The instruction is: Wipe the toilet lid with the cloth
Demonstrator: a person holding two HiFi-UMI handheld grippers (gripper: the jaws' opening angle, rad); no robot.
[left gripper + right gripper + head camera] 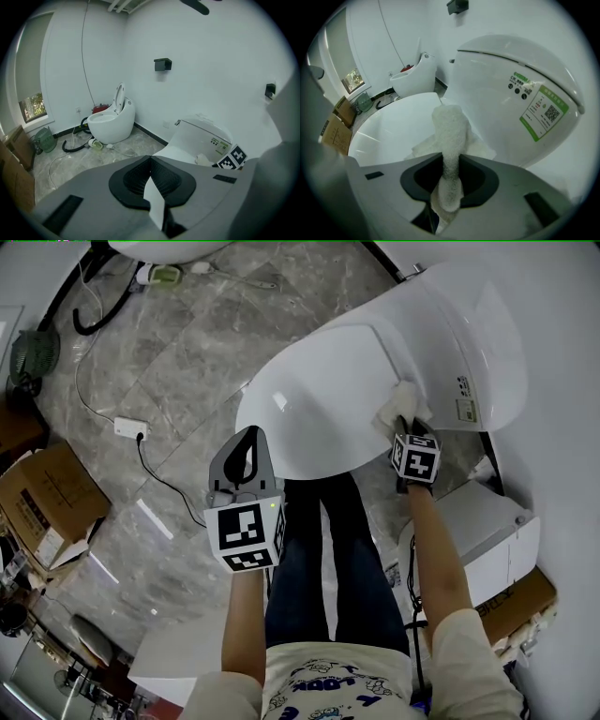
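Jeans (323,559) at lower centre of the head view, a forearm running up the frame on either side.

Left tongs (247,442) just left of centre, overlapping the left edge of the lid (309,390) in the frame but raised clear of it. Pressed together in the left gripper view, tips meeting, nothing between them.

Right tongs (405,423) right of centre, pinching the cloth (450,136). White terry, bunched into a thick strip between the two dark pads at lower centre of the right gripper view. Free end spread flat on the lid just beyond the tips, at the lid's rear and close beside the toilet body (469,324).

Lid down, white and glossy, filling the middle of the head view. Green-edged label (543,110) with a square code on the body, at the right of the right gripper view.

Grey marbled floor (178,371) across the upper left of the head view. White adapter (129,427) with a thin cable on it, and an open box (47,493) at the left edge.

Second toilet (112,119) farthest off, left of centre in the left gripper view. Seat up, against the white wall, dark hose (75,143) just beside its base.
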